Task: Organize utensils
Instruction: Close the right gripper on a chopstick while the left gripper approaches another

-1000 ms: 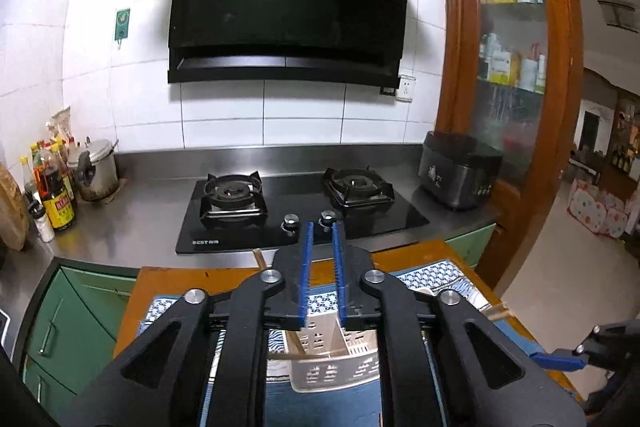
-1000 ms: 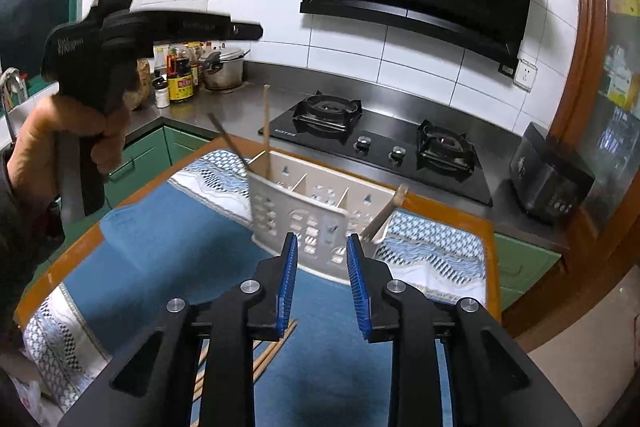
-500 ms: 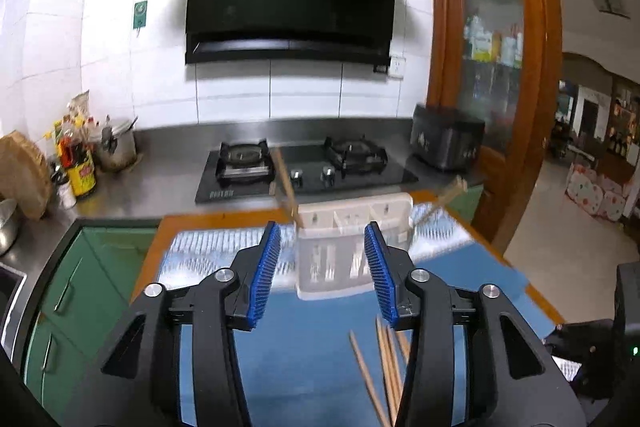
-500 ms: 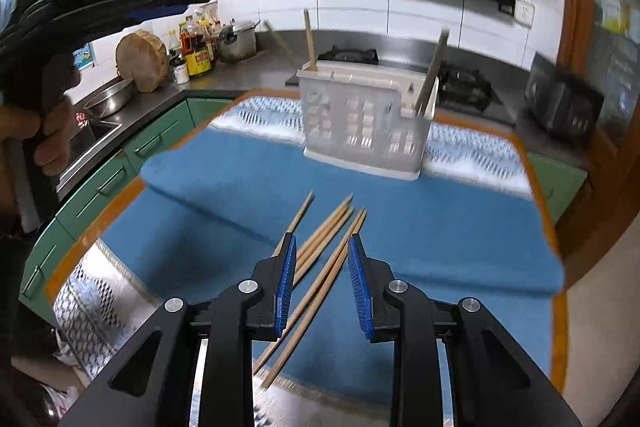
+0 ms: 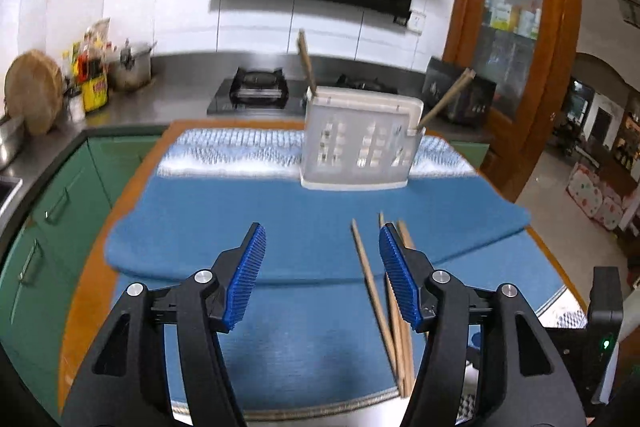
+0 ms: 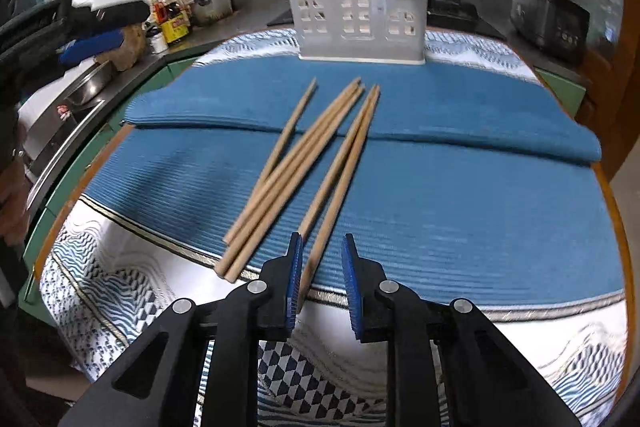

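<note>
Kitchen counter, blue mat (image 6: 460, 187): five loose chopsticks (image 6: 304, 163) before white holder (image 6: 360, 19), both nearer than earlier. Left gripper (image 5: 322, 255): jaws just opened, spread, empty. Right gripper (image 6: 320, 267): jaws just narrowing, unclosed, straddling one chopstick end. Right view alone shows all five.

Matt wooden chopsticks (image 6: 320, 155) on ribbed blue cloth (image 6: 460, 195).
</note>
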A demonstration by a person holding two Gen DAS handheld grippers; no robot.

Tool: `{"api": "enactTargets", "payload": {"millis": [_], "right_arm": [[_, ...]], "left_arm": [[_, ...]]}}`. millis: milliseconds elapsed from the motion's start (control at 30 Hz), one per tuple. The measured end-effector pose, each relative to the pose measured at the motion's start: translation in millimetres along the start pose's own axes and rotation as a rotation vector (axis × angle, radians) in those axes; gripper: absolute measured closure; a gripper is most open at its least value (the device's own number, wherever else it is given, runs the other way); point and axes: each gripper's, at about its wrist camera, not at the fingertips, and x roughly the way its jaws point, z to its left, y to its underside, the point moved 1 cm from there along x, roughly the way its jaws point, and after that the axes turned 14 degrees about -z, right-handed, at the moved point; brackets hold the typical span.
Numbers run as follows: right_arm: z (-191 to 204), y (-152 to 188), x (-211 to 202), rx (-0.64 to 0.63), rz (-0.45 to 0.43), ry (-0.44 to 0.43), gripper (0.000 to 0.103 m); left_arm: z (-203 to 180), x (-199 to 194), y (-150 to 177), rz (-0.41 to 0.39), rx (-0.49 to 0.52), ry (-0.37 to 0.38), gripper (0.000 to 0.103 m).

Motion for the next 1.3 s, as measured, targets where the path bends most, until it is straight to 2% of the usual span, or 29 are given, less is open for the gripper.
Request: {"api": "enactTargets", "payload": {"millis": [333, 533, 800, 1267, 1300], "right_arm": [[4.3, 13.9, 17.0, 0.017, 0.044, 0.008, 0.088], [3.0, 15.3, 13.3, -0.018, 0.028, 0.056, 0.093], [-17.3, 16.0, 4.5, 0.009, 0.013, 0.089, 0.095], [-31.7, 20.0, 1.6, 0.049, 0.011, 0.064, 0.095], [-31.7, 19.9, 1.7, 0.051, 0.010, 0.062, 0.095]], "left_arm": [[-1.5, 25.9, 47.6, 0.146, -0.044, 0.008, 0.044], [-5.5, 36.8, 58.5, 0.193, -0.054, 0.004, 0.044], [-20.6, 54.1, 71.5, 0.265, -0.058, -0.017, 0.044], [-39.2, 81.4, 94.0, 0.364, -0.030, -0.061, 0.045], [-40.5, 81.5, 95.0, 0.365, -0.034, -0.045, 0.045]]}}
